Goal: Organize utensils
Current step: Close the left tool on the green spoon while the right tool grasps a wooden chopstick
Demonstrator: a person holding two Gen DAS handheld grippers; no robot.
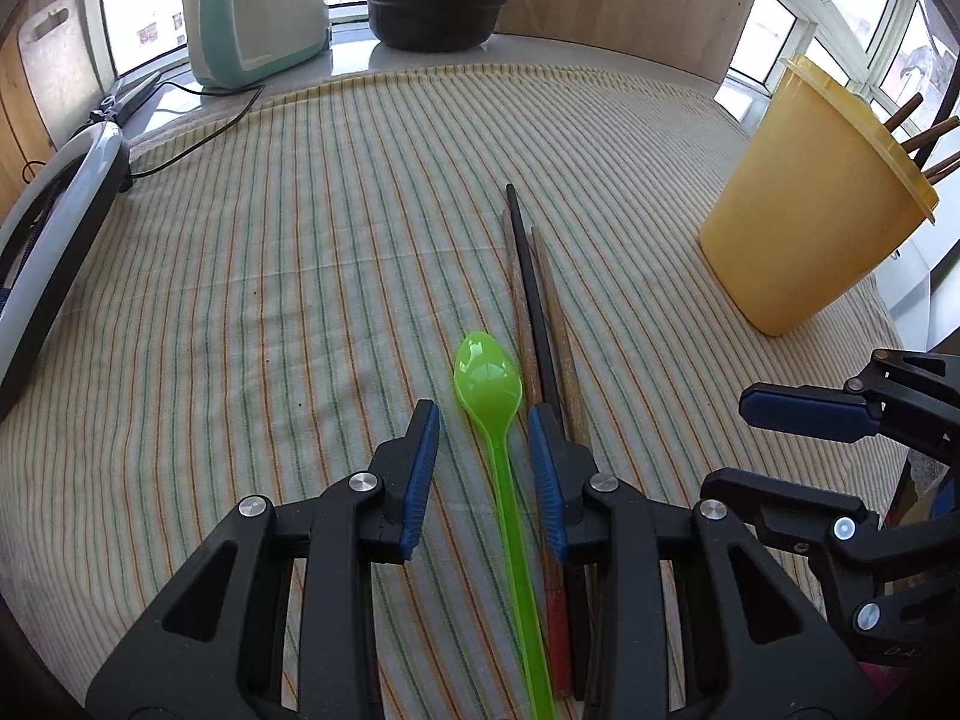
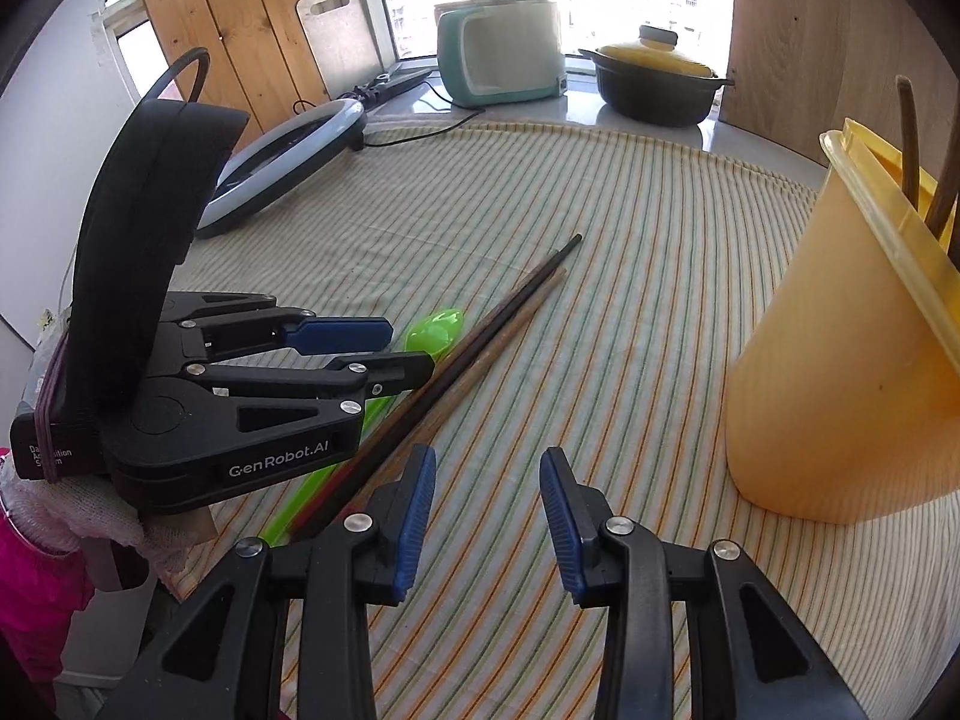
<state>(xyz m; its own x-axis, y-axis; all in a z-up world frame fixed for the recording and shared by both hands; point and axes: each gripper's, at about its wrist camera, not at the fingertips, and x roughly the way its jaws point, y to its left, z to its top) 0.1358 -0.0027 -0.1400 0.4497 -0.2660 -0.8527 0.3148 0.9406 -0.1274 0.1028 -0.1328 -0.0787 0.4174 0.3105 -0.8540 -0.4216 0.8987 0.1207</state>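
A green plastic spoon [image 1: 487,381] lies on the striped cloth [image 1: 300,276], bowl pointing away. My left gripper [image 1: 483,459] is open and straddles the spoon's handle; its pads [image 1: 420,468] do not touch it. Right beside the spoon lie a black chopstick and two wooden ones [image 1: 531,288], partly under the left gripper's right finger. A yellow cup [image 2: 840,390] holding several chopsticks stands to the right. My right gripper [image 2: 489,510] is open above bare cloth, between the chopsticks [image 2: 510,312] and the cup. In the right wrist view the left gripper [image 2: 408,354] is over the spoon [image 2: 438,327].
A teal rice cooker [image 1: 252,18] and a black pot with a yellow lid [image 1: 438,6] stand at the back by the window. A ring light [image 1: 54,252] with its cable and scissors [image 1: 120,99] lie at the left. A gloved hand [image 2: 72,516] holds the left gripper.
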